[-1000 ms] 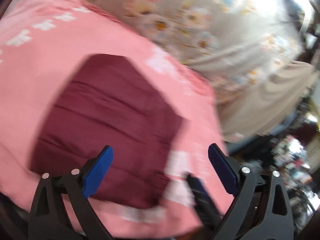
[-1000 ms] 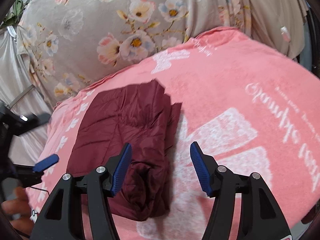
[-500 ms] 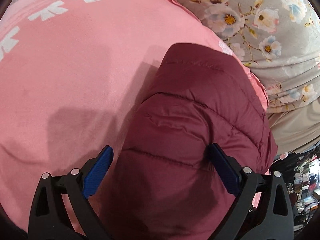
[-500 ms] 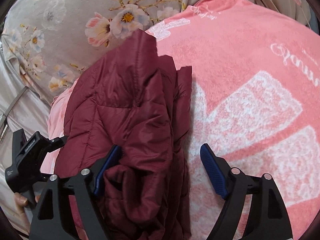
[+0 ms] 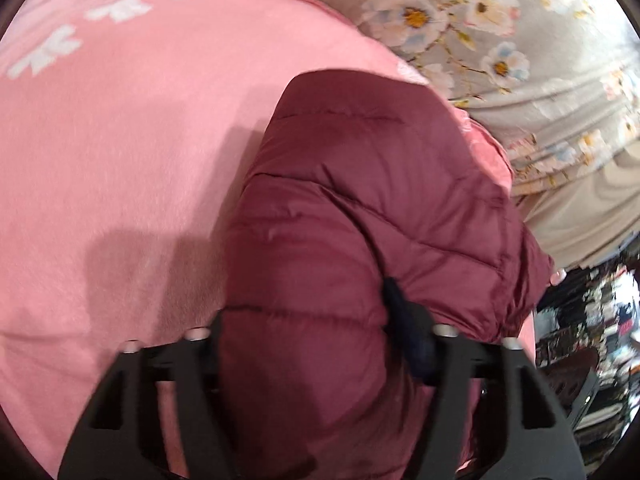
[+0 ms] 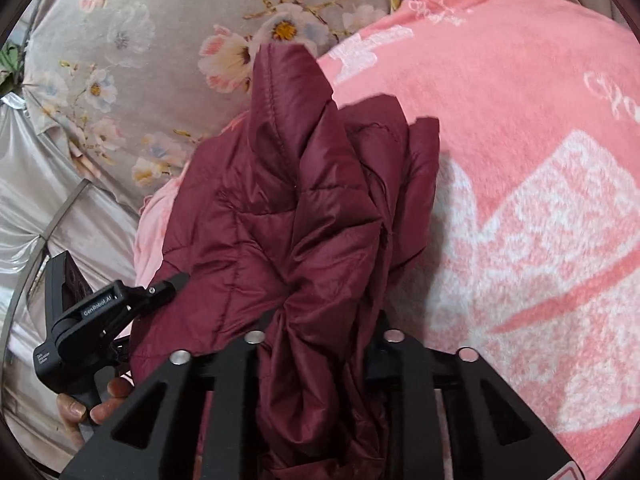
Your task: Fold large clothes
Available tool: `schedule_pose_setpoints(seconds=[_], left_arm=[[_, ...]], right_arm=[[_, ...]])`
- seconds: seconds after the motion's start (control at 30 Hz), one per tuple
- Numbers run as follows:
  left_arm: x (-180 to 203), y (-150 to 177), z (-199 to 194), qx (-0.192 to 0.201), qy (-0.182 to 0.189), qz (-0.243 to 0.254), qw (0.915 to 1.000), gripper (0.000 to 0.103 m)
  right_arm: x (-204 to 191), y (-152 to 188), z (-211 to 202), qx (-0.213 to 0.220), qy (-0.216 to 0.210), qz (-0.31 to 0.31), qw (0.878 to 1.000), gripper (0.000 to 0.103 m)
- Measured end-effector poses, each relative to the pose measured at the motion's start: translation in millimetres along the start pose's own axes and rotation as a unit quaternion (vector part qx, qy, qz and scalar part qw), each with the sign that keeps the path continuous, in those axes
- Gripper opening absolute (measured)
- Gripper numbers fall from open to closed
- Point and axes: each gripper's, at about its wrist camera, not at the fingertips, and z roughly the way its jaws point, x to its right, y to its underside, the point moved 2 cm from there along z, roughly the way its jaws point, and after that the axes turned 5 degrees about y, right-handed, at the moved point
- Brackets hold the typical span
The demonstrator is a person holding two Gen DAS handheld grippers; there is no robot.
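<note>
Item: dark maroon quilted puffer jacket (image 6: 304, 216), bunched into thick layers, lying on a coral-pink fleece blanket with white bow-and-script print (image 6: 520, 128). In the right wrist view it filled the centre and lower centre of the frame; in the left wrist view (image 5: 360, 248) it ran from centre to lower right.

Right gripper (image 6: 320, 344): black two-finger frame, closed tight onto a gathered fold of the jacket; pads hidden by fabric.

Left gripper (image 5: 308, 332): jaws closed in against a padded roll of the jacket, holding it. Seen also at lower left of the right wrist view (image 6: 172, 284), its tip touching the jacket's edge, with the person's fingers (image 6: 80, 404) beneath.

Step in hand, as judged: both edges of the half-folded jacket gripped, ready for a further fold or repositioning. The next move would likely call for lifting both holds together, keeping the slippery layers aligned, then laying one half flat over the other.

Surface: the soft pink blanket, over a grey floral-print bedsheet (image 5: 520, 40) at upper right of the left view and upper left of the right.

Room: pale silvery curtain (image 6: 44, 184) at left of the right view; dark, blurred clutter (image 5: 592, 340) at lower right of the left view, not identifiable.
</note>
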Motion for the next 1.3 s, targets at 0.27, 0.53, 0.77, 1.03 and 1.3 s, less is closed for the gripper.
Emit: schedule_pose_setpoints(seconds=[0.27, 0.53, 0.77, 1.03, 1.3], left_arm=[[55.8, -6.0, -68.2, 0.052, 0.038, 0.086, 0.9943, 0.031], [118.0, -14.2, -161.8, 0.144, 0.08, 0.186, 0.9686, 0.031], [146.5, -28.1, -223.4, 0.212, 0.098, 0.242, 0.9417, 0.031], [154.8, -46.8, -274.4, 0.272, 0.095, 0.27, 0.9188, 0.032], [131.7, -60.5, -298.1, 0.297, 0.067, 0.261, 0.916, 0.033]], right_arm=[[-51.0, -19.0, -86.7, 0.102, -0.006, -0.055, 0.993, 0.016], [-114.0, -35.3, -173.7, 0.224, -0.003, -0.119, 0.967, 0.016], [-158.7, -47.5, -215.2, 0.297, -0.005, -0.164, 0.941, 0.016], [-197.6, -61.5, -229.5, 0.33, -0.022, -0.203, 0.921, 0.016], [-229.1, -64.3, -199.7, 0.319, -0.048, -0.227, 0.919, 0.016]])
